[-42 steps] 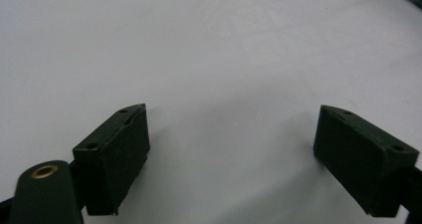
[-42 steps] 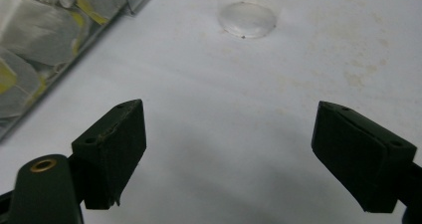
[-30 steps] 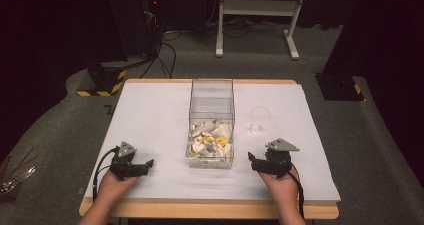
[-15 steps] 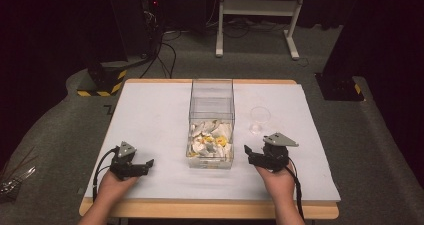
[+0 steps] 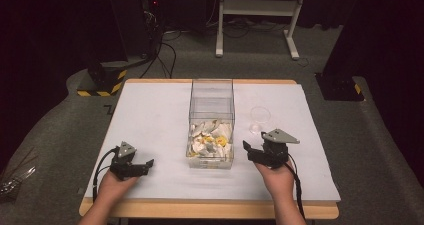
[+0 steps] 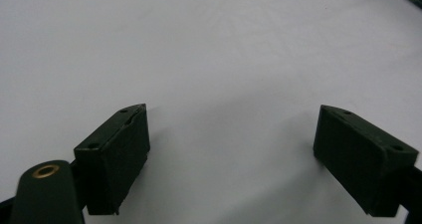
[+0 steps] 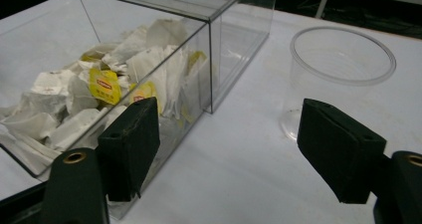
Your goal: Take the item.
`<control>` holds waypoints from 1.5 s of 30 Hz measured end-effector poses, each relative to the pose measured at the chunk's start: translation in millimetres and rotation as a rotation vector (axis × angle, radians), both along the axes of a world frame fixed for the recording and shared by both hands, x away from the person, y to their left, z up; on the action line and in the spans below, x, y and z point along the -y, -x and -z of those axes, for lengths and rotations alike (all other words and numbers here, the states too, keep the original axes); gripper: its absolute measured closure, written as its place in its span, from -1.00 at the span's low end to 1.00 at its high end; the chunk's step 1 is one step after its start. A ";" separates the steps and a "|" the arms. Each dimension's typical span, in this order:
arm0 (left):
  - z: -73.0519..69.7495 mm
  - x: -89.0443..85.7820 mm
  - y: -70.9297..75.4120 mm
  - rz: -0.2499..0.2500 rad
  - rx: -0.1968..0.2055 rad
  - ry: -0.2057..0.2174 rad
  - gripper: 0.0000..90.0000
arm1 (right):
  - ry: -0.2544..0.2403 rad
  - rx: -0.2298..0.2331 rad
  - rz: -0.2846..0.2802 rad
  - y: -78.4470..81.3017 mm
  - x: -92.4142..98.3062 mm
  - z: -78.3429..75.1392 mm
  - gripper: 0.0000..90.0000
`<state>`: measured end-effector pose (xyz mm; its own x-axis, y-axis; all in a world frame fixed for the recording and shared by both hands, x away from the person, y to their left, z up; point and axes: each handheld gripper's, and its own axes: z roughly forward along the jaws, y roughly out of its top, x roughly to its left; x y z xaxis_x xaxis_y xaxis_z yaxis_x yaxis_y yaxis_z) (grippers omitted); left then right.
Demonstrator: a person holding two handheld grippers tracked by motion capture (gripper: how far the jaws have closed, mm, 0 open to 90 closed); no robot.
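A clear plastic box (image 5: 211,106) stands mid-table, its near end piled with white tea bags (image 5: 211,139) bearing yellow tags (image 7: 105,86). An empty clear cup (image 5: 260,119) (image 7: 338,77) stands just right of the box. My right gripper (image 5: 250,152) (image 7: 234,152) is open and lifted a little off the table, pointing at the gap between the box's near right corner and the cup. My left gripper (image 5: 148,166) (image 6: 239,157) rests low at the front left, open, with bare white table between its jaws.
The white table top (image 5: 150,115) has a wooden front edge (image 5: 210,209). Behind the table stand a white frame (image 5: 257,10), dark equipment with cables (image 5: 150,40) and hazard-striped bases (image 5: 97,87). Grey carpet surrounds the table.
My right gripper has risen slightly and edged forward toward the box and cup. The left gripper has stayed put.
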<state>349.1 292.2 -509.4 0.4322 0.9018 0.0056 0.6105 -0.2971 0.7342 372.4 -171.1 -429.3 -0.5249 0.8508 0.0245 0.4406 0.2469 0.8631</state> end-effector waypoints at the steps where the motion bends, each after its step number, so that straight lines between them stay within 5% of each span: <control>1: 0.1 0.1 0.1 -0.001 0.000 0.002 -0.67 | -0.002 0.003 -0.003 0.4 -0.9 -0.8 -0.43; 21: 0.1 0.1 -0.1 0.000 0.000 0.004 -0.67 | -0.038 0.002 -0.103 4.6 -35.9 -12.4 -0.35; 45: 0.1 0.1 0.0 -0.001 -0.002 0.005 -0.67 | -0.001 -0.037 -0.208 -5.9 -77.2 -7.3 -0.07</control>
